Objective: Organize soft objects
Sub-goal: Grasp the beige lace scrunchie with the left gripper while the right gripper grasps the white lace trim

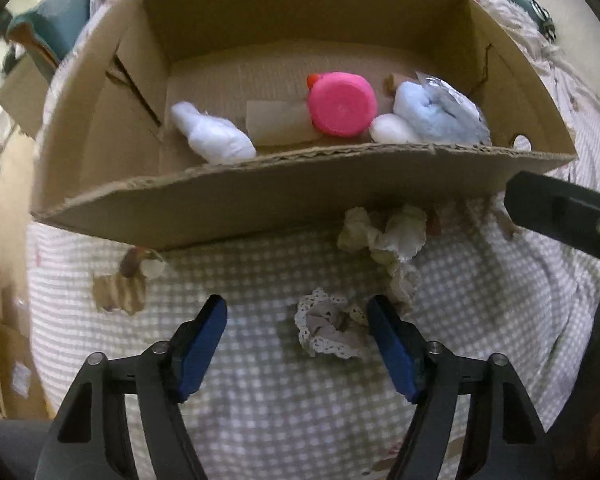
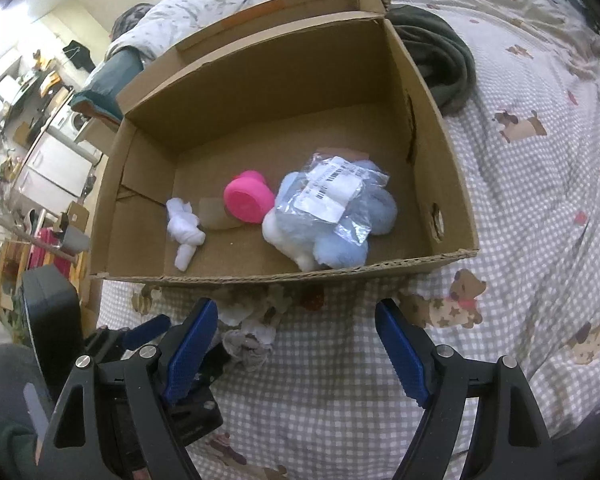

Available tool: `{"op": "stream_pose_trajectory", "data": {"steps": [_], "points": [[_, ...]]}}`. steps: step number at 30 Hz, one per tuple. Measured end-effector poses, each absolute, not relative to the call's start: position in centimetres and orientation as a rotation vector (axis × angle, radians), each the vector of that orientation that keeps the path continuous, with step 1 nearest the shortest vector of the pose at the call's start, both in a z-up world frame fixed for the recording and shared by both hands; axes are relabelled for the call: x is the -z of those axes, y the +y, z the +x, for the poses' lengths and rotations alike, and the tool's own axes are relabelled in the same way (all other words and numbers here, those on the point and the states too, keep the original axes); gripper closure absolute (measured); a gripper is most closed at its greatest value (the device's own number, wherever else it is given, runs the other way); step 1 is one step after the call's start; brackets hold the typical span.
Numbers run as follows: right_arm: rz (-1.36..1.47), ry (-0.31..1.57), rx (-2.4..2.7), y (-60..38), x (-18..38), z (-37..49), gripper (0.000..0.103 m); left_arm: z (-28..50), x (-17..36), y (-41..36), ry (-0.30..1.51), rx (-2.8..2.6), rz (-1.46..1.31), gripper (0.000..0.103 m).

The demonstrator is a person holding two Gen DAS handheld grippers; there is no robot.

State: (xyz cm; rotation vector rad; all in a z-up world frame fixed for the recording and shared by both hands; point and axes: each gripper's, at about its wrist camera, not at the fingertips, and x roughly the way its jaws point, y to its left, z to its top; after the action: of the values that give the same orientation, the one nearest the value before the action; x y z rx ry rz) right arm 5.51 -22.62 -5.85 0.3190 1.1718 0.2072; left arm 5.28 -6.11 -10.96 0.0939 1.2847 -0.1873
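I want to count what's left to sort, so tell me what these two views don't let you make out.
- Right wrist view: crumpled pale cloth and lace-trimmed piece, partly behind the right tool's finger.
- Left wrist view: red item under the cardboard box, mostly hidden.
- Blue plush: plastic bag covers it.

Both the left gripper (image 1: 296,312) and right gripper (image 2: 296,316) have black angular frames, silver screws, ribbed blue pads (image 2: 400,356); possibly dark sleeves at frame edges.

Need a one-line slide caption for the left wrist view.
Open left gripper poised over a lace-trimmed grey fabric scrunchie on the checked bedspread, before an open cardboard box.
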Motion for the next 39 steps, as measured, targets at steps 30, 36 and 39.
{"op": "stream_pose_trajectory", "data": {"steps": [30, 36, 39], "points": [[0.234, 1.291, -0.323, -17.3, 9.9, 6.7, 0.017, 3.1, 7.2, 0.8, 1.267, 0.014, -0.045, 0.094], [0.217, 1.282, -0.34, -15.6, 10.7, 7.1, 0.048, 3.7, 8.1, 0.0, 1.279, 0.026, -0.042, 0.094], [0.197, 1.281, -0.326, -15.5, 10.9, 7.1, 0.062, 3.8, 7.9, -0.5, 1.274, 0.028, -0.035, 0.094]]}}
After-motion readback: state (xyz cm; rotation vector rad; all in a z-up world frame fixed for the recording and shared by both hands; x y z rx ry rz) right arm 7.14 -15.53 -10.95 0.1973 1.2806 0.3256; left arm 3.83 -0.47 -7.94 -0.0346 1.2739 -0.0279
